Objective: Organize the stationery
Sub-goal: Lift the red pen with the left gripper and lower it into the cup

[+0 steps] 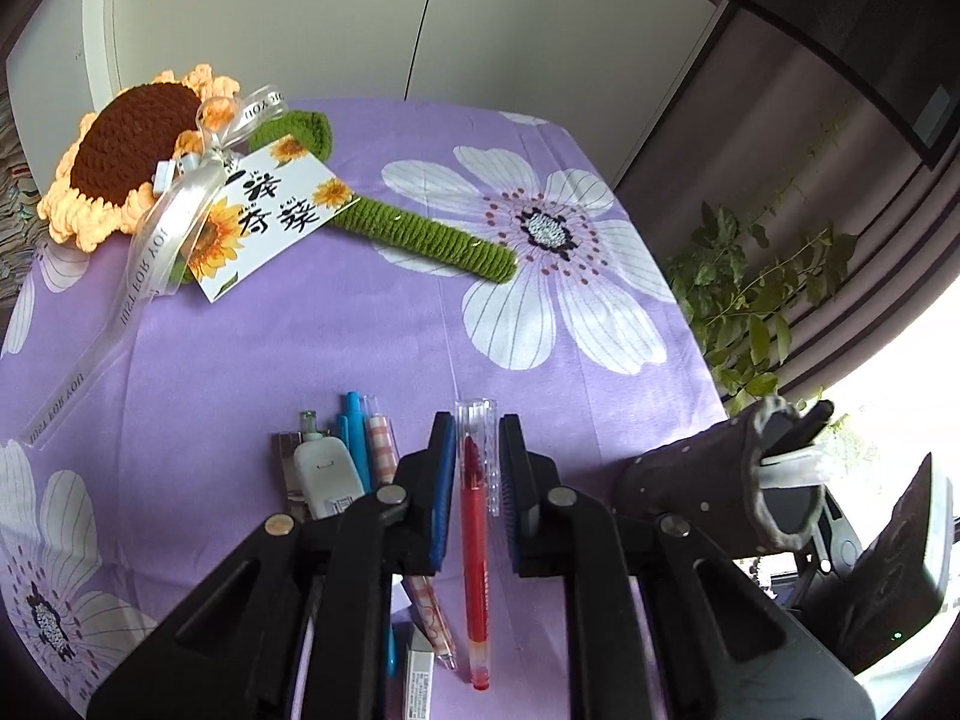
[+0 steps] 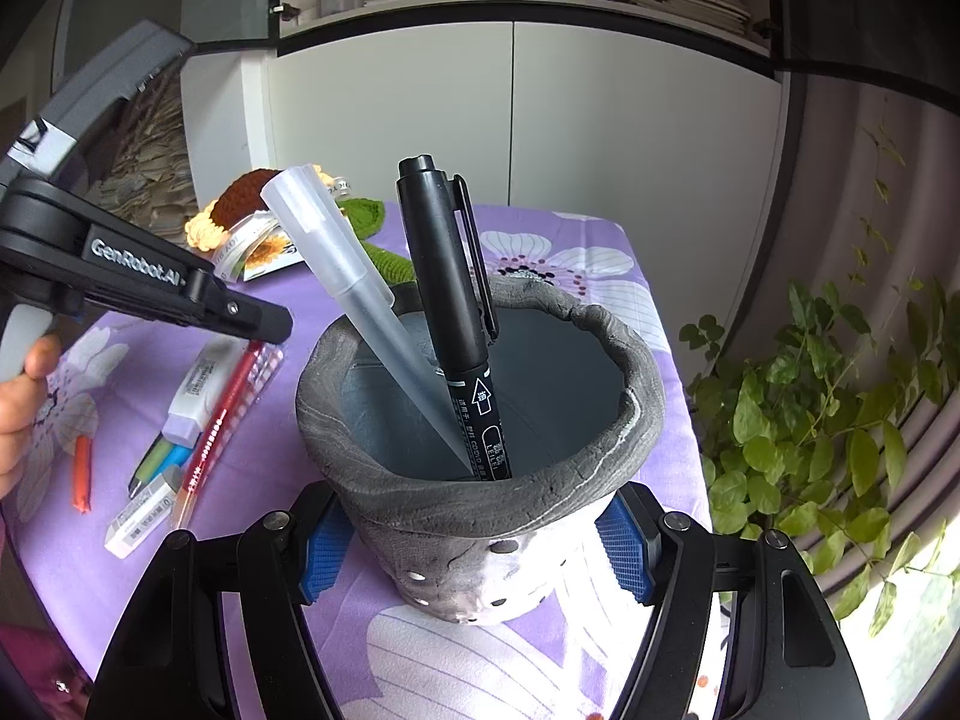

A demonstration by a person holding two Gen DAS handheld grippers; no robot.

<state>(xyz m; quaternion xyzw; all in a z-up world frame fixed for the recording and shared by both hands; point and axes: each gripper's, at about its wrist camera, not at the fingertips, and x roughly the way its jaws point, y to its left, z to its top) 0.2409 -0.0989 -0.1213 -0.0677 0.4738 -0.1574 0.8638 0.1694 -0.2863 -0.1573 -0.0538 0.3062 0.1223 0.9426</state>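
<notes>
My left gripper is shut on a red pen with a clear cap, which runs lengthwise between the blue pads. In the right wrist view that gripper reaches in from the left, and the red pen slants down from its tip over the purple cloth. My right gripper is shut on a grey pen holder, its pads pressed on both sides. A black marker and a frosted white pen stand inside. The pen holder shows tilted at the right of the left wrist view.
Loose stationery lies left of the red pen: a white correction tape, blue pens, a pink checked pen and an eraser. A crocheted sunflower lies at the back. A leafy plant stands past the table's right edge.
</notes>
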